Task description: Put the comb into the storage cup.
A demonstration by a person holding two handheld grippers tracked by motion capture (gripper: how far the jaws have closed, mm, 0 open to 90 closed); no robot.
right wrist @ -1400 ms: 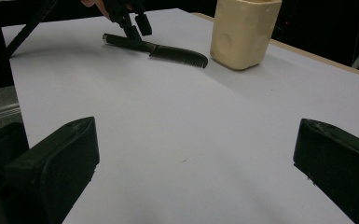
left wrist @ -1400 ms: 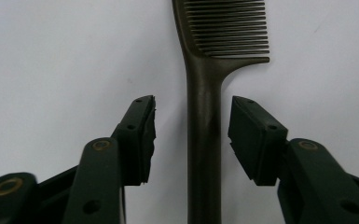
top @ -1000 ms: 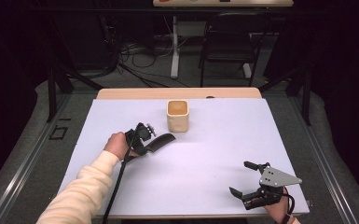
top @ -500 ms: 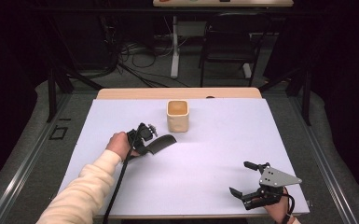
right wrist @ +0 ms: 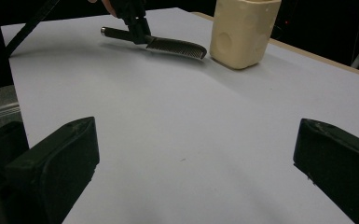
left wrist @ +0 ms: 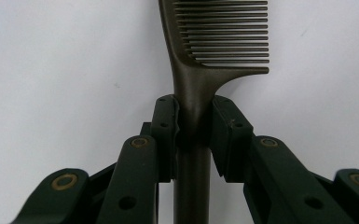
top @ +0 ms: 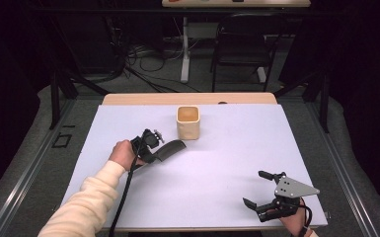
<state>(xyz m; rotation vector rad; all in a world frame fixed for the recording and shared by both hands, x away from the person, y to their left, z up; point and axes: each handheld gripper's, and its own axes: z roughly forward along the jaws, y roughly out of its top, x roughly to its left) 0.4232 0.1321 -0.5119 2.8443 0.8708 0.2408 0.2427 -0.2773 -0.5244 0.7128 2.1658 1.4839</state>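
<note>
So the dark comb (left wrist: 200, 56) lies flat on our white counter (top: 217, 173), just beside the cream cup (top: 188, 122). Our left claw (left wrist: 193, 116) is clamped on its handle. Right claw (top: 261, 190) hangs wide open, well apart.

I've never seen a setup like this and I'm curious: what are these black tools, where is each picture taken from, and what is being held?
A person sits at a white table with a hand-held pair of tongs in each hand. One picture looks down from above; the other two come from small cameras riding on each tool. The left tongs are shut on the handle of a dark comb, which lies on the table close to a cream-coloured cup. The right tongs rest near the table's front edge, wide open and holding nothing.
</note>
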